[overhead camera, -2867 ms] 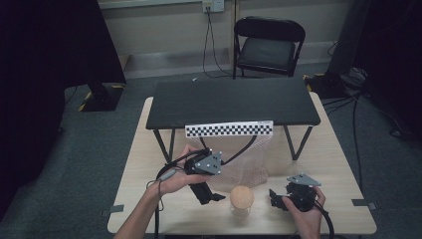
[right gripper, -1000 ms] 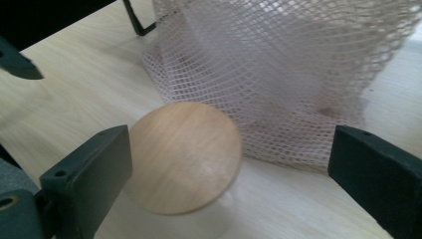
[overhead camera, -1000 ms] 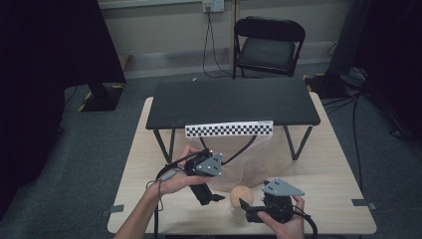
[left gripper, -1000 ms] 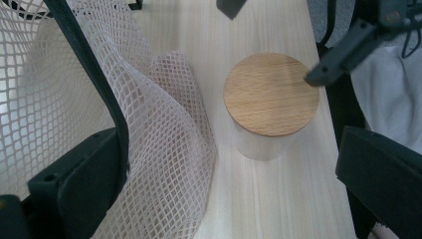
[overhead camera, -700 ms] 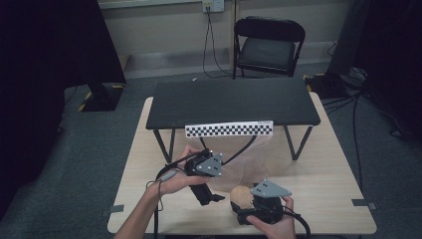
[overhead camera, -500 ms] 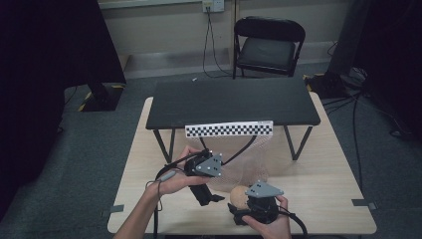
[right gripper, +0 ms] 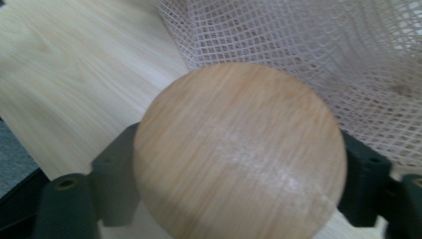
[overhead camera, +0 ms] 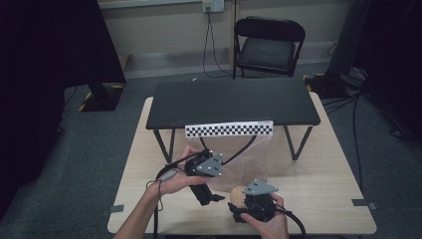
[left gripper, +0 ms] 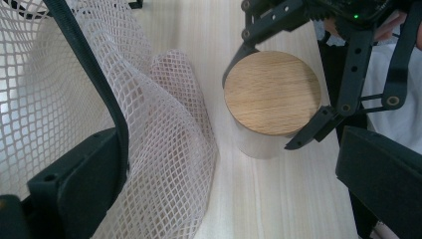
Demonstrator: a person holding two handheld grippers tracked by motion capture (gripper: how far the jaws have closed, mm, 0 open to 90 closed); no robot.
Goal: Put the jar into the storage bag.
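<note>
The right gripper (left gripper: 278, 94) clasped the wood-lidded jar (left gripper: 271, 94) at the upper right of the left gripper view, 2 jaws touching its sides. The mesh bag (left gripper: 164, 129) crowded the left, pinched by the left gripper (overhead camera: 211, 191). The high view added a black table (overhead camera: 234, 102) and chair (overhead camera: 268, 45) behind.

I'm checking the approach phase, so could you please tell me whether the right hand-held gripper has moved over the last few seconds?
Yes. The right hand-held gripper has moved left along the light table, from near the right edge to the wooden-lidded jar, which its jaws now flank.
</note>
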